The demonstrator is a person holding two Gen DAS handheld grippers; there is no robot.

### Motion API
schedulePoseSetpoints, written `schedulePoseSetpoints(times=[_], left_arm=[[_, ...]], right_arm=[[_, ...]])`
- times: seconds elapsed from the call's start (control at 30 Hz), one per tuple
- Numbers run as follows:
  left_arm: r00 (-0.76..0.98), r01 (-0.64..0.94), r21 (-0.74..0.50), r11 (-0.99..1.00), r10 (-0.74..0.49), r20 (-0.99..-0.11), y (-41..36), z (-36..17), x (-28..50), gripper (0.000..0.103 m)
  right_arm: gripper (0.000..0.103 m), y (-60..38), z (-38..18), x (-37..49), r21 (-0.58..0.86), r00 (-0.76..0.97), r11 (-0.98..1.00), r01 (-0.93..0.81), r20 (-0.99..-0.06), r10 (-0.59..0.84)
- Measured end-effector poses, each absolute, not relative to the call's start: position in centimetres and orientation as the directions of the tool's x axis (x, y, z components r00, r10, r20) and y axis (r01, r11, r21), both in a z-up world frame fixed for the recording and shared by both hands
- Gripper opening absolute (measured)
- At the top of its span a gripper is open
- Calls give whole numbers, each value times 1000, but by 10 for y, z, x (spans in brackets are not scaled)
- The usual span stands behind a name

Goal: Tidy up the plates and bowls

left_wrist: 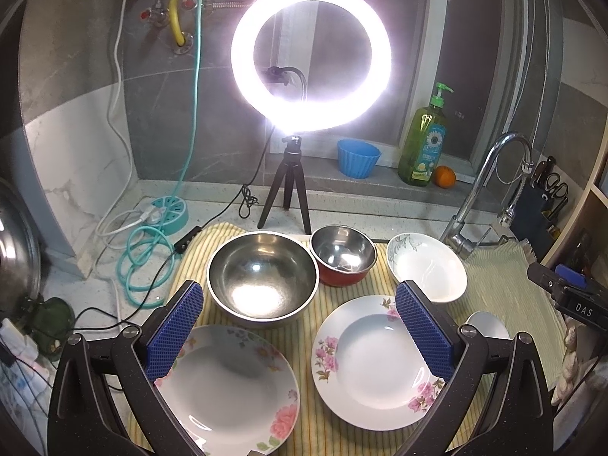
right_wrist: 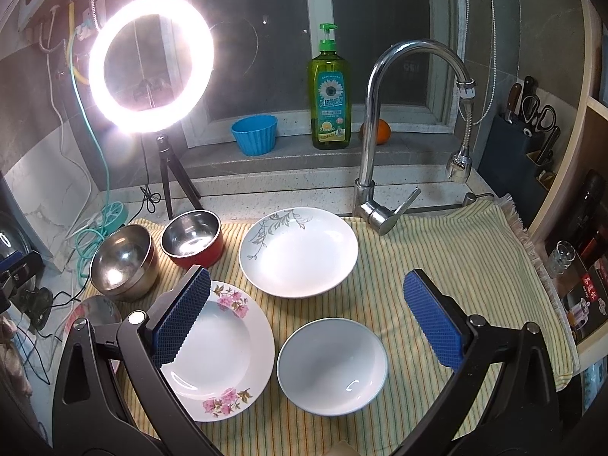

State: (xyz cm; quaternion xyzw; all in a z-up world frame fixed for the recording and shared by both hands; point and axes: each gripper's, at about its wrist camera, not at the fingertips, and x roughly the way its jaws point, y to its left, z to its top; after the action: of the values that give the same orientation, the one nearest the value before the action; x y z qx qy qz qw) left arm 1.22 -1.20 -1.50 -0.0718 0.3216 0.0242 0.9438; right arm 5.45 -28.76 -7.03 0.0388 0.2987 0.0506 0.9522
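On a striped cloth lie two pink-flowered plates, one at the left and one at the right, a large steel bowl, a red steel-lined bowl, a leaf-patterned white dish and a small plain white bowl. My left gripper is open and empty above the plates. My right gripper is open and empty above the plain white bowl, with the flowered plate, the leaf dish, the red bowl and the steel bowl around it.
A lit ring light on a tripod stands behind the bowls. A tap rises at the back right. On the sill are a blue cup, a green soap bottle and an orange. Cables lie at the left; a knife block stands at the right.
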Motion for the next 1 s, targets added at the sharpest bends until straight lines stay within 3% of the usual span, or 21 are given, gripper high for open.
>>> schedulePoseSetpoints(times=[0.43, 0.63, 0.73, 0.87, 1.0], left_arm=[[762, -80, -124, 989, -20, -647, -11, -28, 15, 101], [740, -77, -135, 988, -34, -672, -11, -38, 17, 101], [727, -70, -145, 987, -49, -685, -11, -43, 18, 101], [704, -64, -166, 984, -73, -707, -11, -52, 20, 92], [669, -55, -201, 978, -113, -735, -12, -63, 25, 77]], right_arm=[[103, -285, -81, 55, 118, 794, 987, -107, -587, 156], [98, -280, -90, 56, 137, 768, 982, -131, -612, 188], [91, -279, -95, 55, 143, 756, 979, -144, -623, 202], [85, -276, -102, 55, 158, 733, 974, -161, -641, 225], [74, -274, -110, 55, 181, 704, 967, -181, -663, 256]])
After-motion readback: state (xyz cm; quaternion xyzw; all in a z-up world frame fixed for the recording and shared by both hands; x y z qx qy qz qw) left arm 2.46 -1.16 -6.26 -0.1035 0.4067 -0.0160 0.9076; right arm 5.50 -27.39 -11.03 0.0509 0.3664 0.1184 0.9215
